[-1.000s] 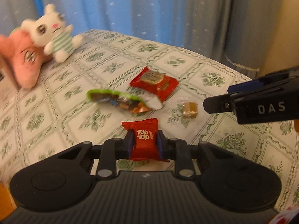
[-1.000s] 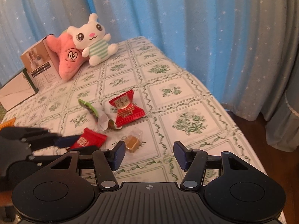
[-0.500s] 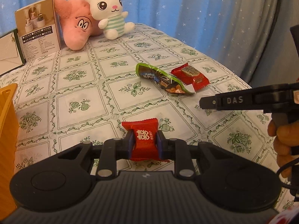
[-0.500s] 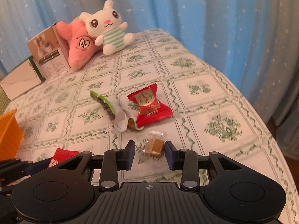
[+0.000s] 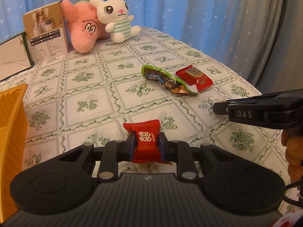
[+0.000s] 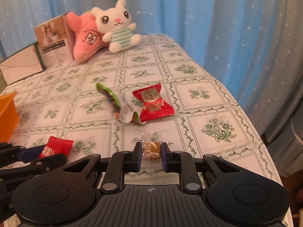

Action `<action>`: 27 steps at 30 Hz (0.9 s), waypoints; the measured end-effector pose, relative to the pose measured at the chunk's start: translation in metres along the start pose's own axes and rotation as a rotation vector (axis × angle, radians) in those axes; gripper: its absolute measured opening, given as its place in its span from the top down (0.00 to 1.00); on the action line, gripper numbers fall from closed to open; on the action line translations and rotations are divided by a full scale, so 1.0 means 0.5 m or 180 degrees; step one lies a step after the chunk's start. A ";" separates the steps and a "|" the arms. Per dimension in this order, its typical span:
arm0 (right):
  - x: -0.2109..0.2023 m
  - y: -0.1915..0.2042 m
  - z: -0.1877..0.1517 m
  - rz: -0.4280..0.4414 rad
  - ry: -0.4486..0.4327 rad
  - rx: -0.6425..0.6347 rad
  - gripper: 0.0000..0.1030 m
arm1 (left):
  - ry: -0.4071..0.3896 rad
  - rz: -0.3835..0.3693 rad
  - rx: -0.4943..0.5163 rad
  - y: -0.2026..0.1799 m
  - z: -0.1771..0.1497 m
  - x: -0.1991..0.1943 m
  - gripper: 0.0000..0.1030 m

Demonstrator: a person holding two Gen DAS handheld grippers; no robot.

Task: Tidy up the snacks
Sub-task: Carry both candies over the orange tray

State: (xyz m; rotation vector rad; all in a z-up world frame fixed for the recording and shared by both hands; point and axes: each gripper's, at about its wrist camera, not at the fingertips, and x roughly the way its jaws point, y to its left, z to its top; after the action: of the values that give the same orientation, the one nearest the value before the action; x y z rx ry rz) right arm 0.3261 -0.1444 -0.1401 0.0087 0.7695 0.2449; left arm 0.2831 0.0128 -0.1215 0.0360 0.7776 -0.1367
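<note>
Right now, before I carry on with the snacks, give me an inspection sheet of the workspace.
Surface: tablecloth with a green floral grid.
Job's things: small red candy in the left gripper; clear-wrapped candy between the right gripper's pads; green snack bag and large red snack packet lying together mid-table; orange bin at the left edge.
Clutter: white bunny plush, pink star plush, printed box, dark-edged folder at the far end.
Grippers: left gripper shut on the small red candy; right gripper closing on the clear-wrapped candy.
Cables: black cable near the right hand.
Surroundings: blue starred curtain behind.
</note>
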 end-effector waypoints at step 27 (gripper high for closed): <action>-0.308 0.125 -0.127 0.0343 -0.0165 0.0092 0.80 | -0.0212 0.0170 -0.0467 0.017 -0.091 -0.332 0.79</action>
State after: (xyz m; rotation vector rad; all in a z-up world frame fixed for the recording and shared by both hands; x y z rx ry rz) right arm 0.1625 -0.1230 -0.0740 0.0837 0.7217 0.3348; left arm 0.1356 0.0432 -0.0374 -0.0864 0.7177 -0.0297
